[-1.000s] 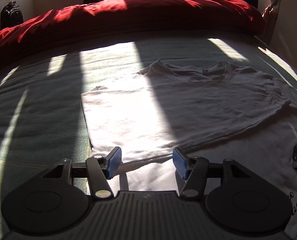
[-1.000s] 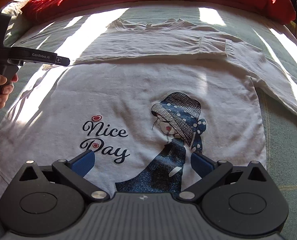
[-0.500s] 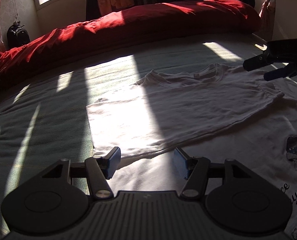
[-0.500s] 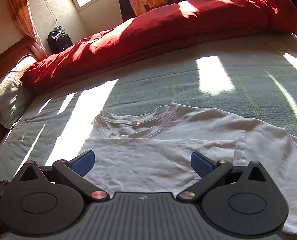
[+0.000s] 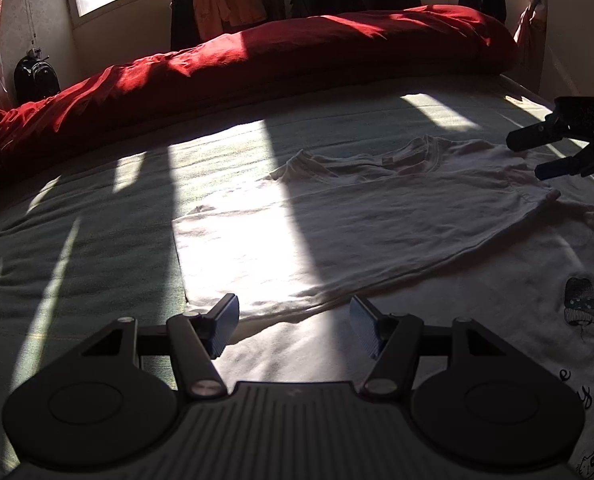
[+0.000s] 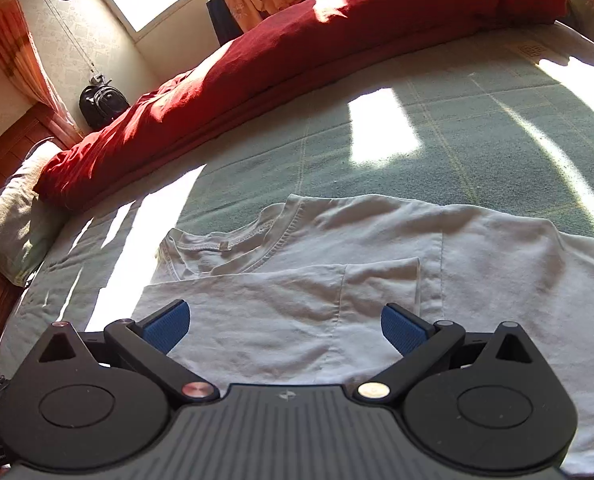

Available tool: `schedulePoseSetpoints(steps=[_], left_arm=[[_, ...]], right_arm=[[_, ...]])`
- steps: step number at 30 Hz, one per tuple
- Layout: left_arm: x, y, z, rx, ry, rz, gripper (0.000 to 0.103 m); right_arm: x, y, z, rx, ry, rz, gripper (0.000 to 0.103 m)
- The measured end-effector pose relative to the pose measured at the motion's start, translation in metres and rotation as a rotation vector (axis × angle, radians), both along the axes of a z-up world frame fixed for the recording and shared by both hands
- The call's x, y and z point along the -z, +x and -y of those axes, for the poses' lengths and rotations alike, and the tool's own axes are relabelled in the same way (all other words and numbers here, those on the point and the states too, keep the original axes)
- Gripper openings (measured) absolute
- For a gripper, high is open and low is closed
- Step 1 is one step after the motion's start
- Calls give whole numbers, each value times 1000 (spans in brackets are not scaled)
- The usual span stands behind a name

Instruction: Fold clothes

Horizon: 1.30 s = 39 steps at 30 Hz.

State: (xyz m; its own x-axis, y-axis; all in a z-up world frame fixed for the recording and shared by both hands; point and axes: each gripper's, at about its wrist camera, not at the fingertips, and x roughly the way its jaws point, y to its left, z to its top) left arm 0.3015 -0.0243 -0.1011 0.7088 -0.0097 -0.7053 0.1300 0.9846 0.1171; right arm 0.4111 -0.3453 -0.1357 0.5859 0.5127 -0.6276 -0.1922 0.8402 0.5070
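I am holding a black two-finger gripper with blue ribbed pads in each hand over a wide bed covered by a pale green checked bedspread. Spread flat on it is the white cotton T-shirt I am folding. It lies across the middle of the bed with its ribbed round neckline toward the far side. One side panel has been folded inward over the body, so a straight hem edge runs across the chest, and a short sleeve lies doubled on top of it. The cloth is softly wrinkled, half in bright window light, half in shadow. On the near right part of the shirt a printed picture of a figure in a dotted blue hat shows, with a few dark script letters below it.

My left gripper hovers over the near edge of the folded panel, its jaws apart and nothing between them. My right gripper is over the folded sleeve near the collar, its jaws spread wide and empty; from the left view it appears at the far right of the shirt.

Along the far side of the bed lies a long rolled red duvet. A grey-green pillow rests at the left end.
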Motion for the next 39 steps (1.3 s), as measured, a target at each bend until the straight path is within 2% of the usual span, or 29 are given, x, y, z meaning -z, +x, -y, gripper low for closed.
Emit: schedulePoseSetpoints(steps=[3,6,9,14,16,20,28,33,35,39], left_arm=[[-3,-4,5,7,-1,-6,63],[-6,-9,8,11,13,-9,63],[-7,-13,10,7,28,-12,63],[-15,-20,13,-24,28,-25,63],[-23,-27,14,-22,29,-11,63],[-31,-35,21,-1,48,-2,63],[-33,-39,66,92,34,-14,63],[-32,-39,109,214,-10,-51,63],[-27,-39,130,288,-8,-89,63],[-19,-41,166,388,1,-99,63]], right_arm=[[6,-2,-17,-35,25,-24,103],[25,-9,-29,-34,-33,-49,103],[32,-18,-35,-15,-63,1,103],[23,-4,-61,-81,-242,-76,103],[13,-10,-56,-80,-226,-96,103],[-11,-43,-18,-14,-136,-58,103],[-23,-91,108,280,-75,-81,103],[-23,-120,179,417,-45,-53,103],[-21,-132,204,473,-36,-44,103],[-12,-154,260,589,27,-31,101]])
